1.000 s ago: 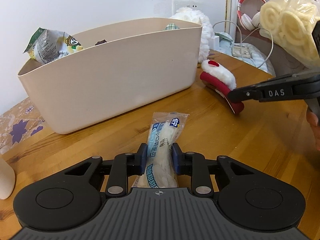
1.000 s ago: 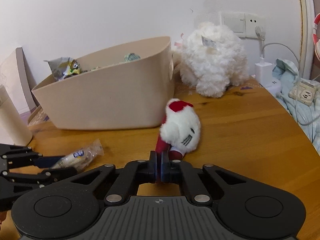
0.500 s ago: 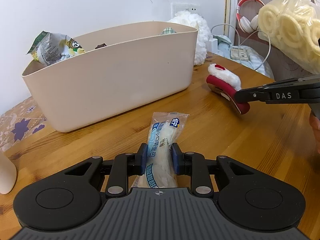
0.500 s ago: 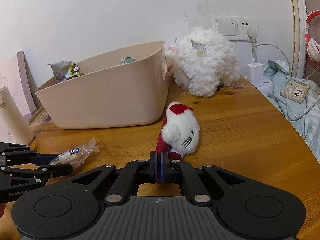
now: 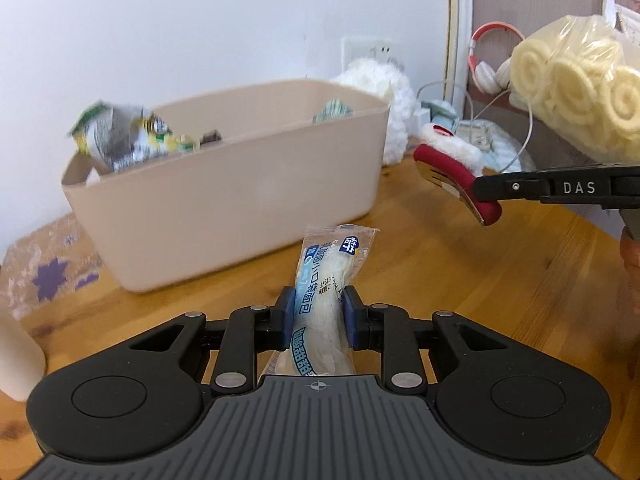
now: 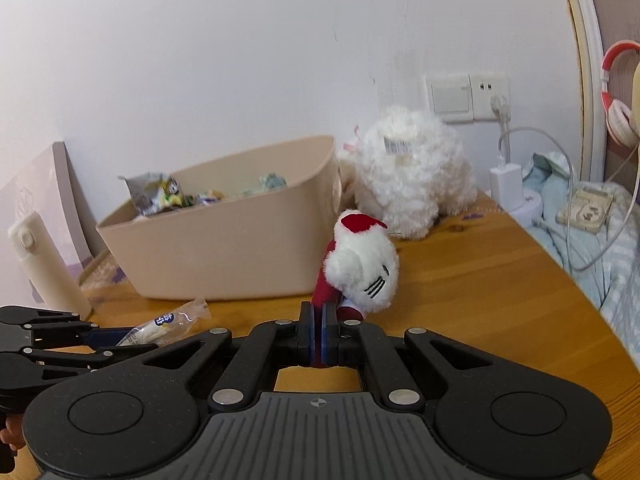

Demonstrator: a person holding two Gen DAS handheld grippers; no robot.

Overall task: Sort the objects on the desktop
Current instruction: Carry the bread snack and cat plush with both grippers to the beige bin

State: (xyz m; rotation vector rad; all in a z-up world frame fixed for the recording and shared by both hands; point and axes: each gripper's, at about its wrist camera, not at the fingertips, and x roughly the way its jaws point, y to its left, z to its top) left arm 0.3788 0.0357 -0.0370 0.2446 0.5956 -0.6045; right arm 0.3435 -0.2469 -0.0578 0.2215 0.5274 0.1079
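The wrapped bread roll [image 5: 325,300] sits lengthwise between my left fingers [image 5: 285,312], the two blue pads pressed against its sides at about mid-length, so my left gripper [image 5: 316,312] is clamped on it. Its sealed end with the blue label sticks out forward past the fingertips, toward the bin, and the near end runs back under the gripper body. From the right wrist view the same packet [image 6: 168,326] shows low on the left, held in the black linkage just above the wooden surface [image 5: 460,280].

My right gripper [image 6: 319,334] has its pads squeezed together on the red edge of the small Santa-hat plush [image 6: 362,268]. The white, whiskered body of the toy hangs forward and to the right of the fingertips, its red cap at the far end. In the left wrist view the toy [image 5: 452,160] is off the surface, pinched at its red base by the black arm marked DAS.

Beyond both items stands the beige plastic bin [image 5: 224,192], with crumpled snack bags [image 5: 120,140] inside at its left end. A fluffy white stuffed animal [image 6: 412,184] rests behind the bin's right end, against the wall. A cream flask [image 6: 48,260] stands at the far left of the surface.
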